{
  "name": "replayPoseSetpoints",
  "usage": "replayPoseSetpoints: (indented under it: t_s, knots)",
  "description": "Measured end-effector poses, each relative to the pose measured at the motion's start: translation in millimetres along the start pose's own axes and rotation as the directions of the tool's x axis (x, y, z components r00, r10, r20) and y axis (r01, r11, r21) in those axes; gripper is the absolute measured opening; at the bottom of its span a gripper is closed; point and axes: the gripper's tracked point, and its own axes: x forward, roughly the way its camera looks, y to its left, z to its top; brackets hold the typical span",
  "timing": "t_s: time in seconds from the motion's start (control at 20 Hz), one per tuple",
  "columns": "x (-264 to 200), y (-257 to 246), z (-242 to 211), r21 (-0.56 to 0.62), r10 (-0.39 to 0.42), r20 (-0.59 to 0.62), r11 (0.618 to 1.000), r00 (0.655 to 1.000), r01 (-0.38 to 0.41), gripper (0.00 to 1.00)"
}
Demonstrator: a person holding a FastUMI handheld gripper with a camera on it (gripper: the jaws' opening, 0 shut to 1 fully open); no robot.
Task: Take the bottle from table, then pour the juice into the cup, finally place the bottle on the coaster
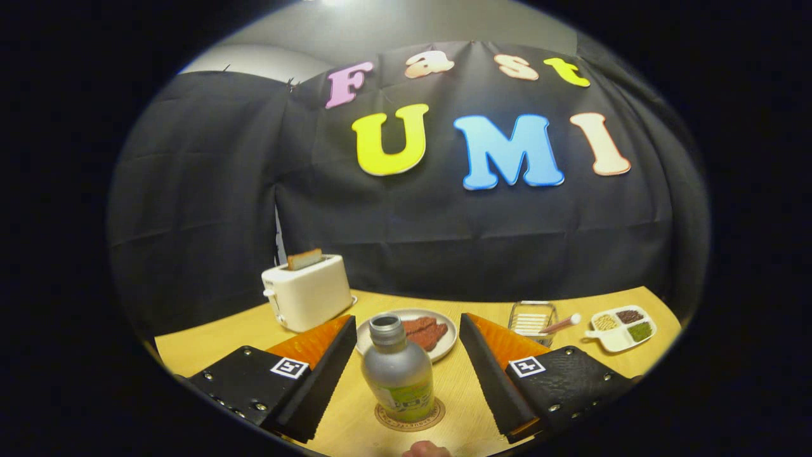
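The bottle [398,374] stands upright on the coaster [410,416] near the bench's [209,346] front edge, between the spread, empty fingers [406,374]; probably light, smooth and slippery, best gripped around its mid-body.

- The claw [406,374] is held wide open, its two fingers [317,381] spread well apart and touching nothing.
- Both fingers are angled outward from base to tip and are held low and level.
- A small part of a hand [426,450] is seen just behind the gap between the fingers.
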Motion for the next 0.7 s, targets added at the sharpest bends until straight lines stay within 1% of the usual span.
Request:
replayPoseSetpoints:
  t_s: [0.1, 0.2, 0.35, 0.6, 0.7]
  knots:
    - [-22.7, -19.5, 44.5, -0.026, -0.087, 0.021, 0.996, 0.996, 0.087, 0.99]
    - [-44.2, -33.4, 93.9, -0.024, -0.145, 0.055, 0.989, 0.988, 0.146, 0.99]
    - [-78.3, -70.3, 156.8, -0.012, -0.25, 0.087, 0.968, 0.964, 0.252, 0.99]
    - [-115.9, -109.2, 225.2, -0.033, -0.352, 0.132, 0.933, 0.927, 0.359, 0.99]
    - [-129.8, -115.1, 236.5, -0.036, -0.371, 0.136, 0.925, 0.919, 0.378, 0.99]
